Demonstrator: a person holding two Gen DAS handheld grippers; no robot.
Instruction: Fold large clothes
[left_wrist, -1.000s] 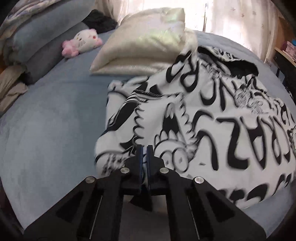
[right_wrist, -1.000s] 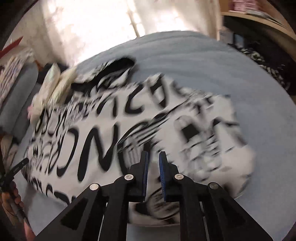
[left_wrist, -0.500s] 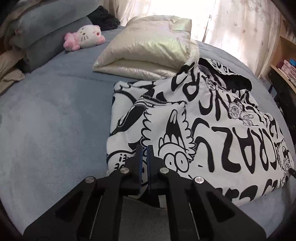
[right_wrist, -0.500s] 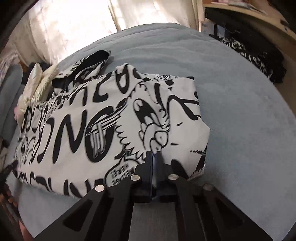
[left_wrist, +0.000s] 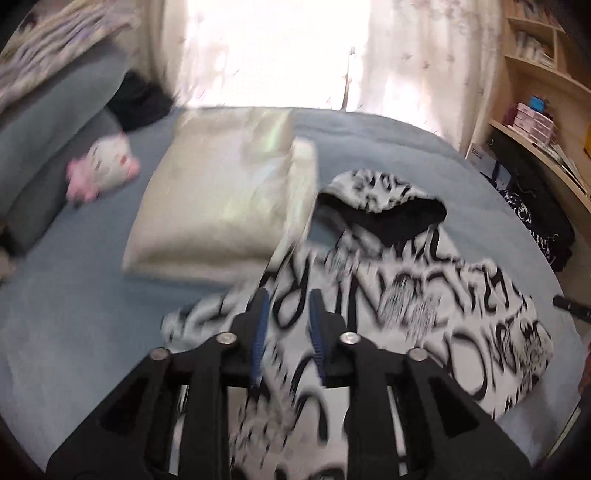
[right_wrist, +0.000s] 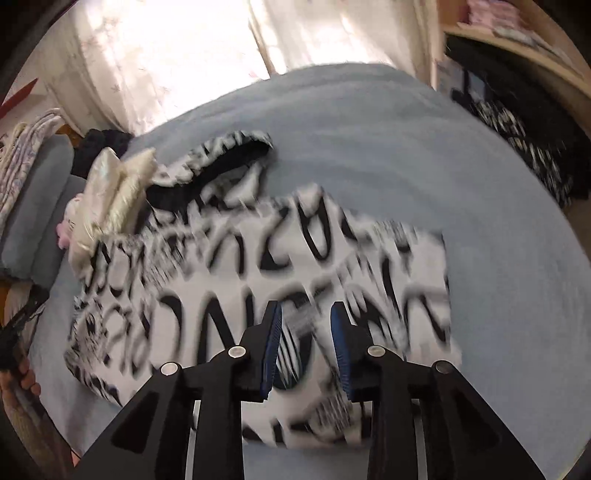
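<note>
A white hoodie with black graffiti print (left_wrist: 424, 314) lies folded on the blue-grey bed (left_wrist: 74, 332), its black-lined hood (left_wrist: 388, 210) at the far end; it also shows in the right wrist view (right_wrist: 258, 280). My left gripper (left_wrist: 287, 314) is open and empty above the hoodie's near left part. My right gripper (right_wrist: 306, 325) is open and empty above the hoodie's near edge. Both views are blurred by motion.
A cream pillow (left_wrist: 225, 199) lies beside the hood. A pink-and-white plush toy (left_wrist: 103, 170) and grey cushions (left_wrist: 48, 129) sit at the left. Wooden shelves (left_wrist: 543, 122) and dark clothes (right_wrist: 524, 144) stand off the bed's right side. Curtains (left_wrist: 295, 48) hang behind.
Both grippers have opened and let go of the hoodie's near edge, then lifted and moved forward over it. The hoodie now lies folded shorter on the bed.
</note>
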